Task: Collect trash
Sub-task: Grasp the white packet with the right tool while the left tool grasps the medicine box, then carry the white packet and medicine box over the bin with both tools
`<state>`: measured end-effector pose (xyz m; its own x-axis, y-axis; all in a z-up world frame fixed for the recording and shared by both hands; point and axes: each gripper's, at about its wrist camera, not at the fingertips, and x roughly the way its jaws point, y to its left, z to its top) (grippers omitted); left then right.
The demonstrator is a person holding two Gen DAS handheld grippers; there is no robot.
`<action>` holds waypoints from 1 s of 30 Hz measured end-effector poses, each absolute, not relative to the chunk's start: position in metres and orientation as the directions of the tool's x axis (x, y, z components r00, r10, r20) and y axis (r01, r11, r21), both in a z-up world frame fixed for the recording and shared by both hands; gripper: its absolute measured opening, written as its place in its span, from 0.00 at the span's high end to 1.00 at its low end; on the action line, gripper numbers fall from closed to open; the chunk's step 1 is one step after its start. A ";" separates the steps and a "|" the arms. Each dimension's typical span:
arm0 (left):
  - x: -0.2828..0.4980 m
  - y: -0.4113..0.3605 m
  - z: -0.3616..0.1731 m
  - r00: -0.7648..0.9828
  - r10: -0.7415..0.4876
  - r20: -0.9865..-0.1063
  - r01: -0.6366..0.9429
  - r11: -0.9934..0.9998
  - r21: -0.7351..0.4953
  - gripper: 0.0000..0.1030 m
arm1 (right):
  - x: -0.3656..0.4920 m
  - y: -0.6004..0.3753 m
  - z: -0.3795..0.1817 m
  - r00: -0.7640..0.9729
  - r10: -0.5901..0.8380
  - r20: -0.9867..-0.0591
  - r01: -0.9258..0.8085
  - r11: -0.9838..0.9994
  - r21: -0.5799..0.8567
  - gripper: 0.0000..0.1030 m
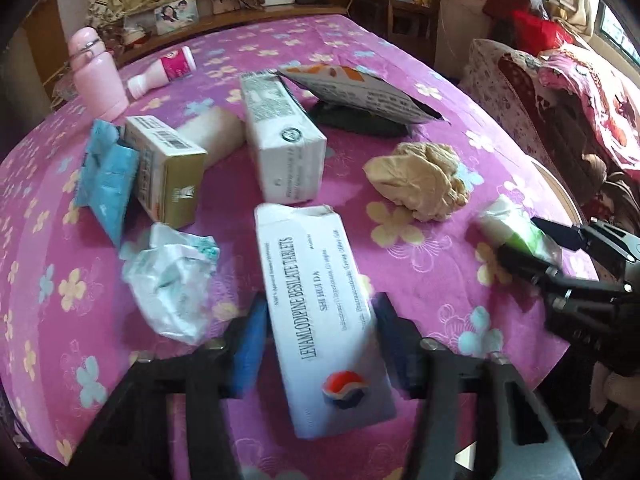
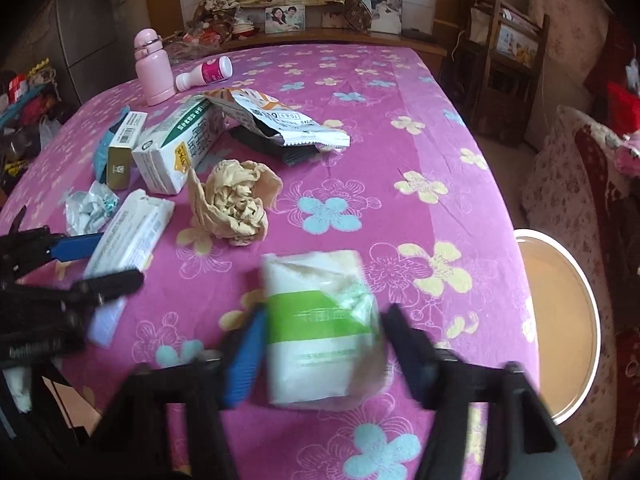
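Observation:
My left gripper is open with its jaws on either side of a white tablet box lying on the pink flowered tablecloth; neither finger clearly touches it. My right gripper is open around a white tissue pack with a green band, also lying on the cloth. The pack and the right gripper show in the left wrist view. The box and the left gripper show in the right wrist view. A crumpled beige paper ball lies between them.
Further back lie a crumpled white wrapper, blue packets, a gold-ended carton, a white carton, a foil snack bag, a pink flask and a small white bottle. A round tan stool stands right of the table.

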<state>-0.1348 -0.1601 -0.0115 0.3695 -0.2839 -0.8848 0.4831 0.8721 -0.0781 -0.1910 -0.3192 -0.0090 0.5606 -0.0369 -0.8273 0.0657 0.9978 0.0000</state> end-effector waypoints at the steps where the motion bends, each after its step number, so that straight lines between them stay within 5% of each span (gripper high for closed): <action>1: -0.134 -0.157 -0.011 0.376 -0.309 -0.874 0.488 0.868 -0.096 0.49 | -0.193 -0.323 -0.008 0.564 -0.019 -0.826 0.070 0.997 0.026 0.54; 13: -0.148 -0.160 0.029 0.416 -0.386 -0.823 0.514 0.847 -0.137 0.49 | -0.211 -0.351 0.031 0.650 -0.008 -0.760 0.129 0.987 0.100 0.57; 30: -0.159 -0.261 0.055 0.342 -0.513 -0.787 0.665 0.724 -0.183 0.49 | -0.251 -0.431 0.042 0.650 -0.126 -0.749 0.311 0.944 0.111 0.57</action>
<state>-0.1588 -0.2614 0.0554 0.3422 -0.5133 -0.7870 0.6646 0.7243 -0.1835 -0.2513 -0.4314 0.0420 0.6503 -0.1263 -0.7491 0.3114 0.9437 0.1112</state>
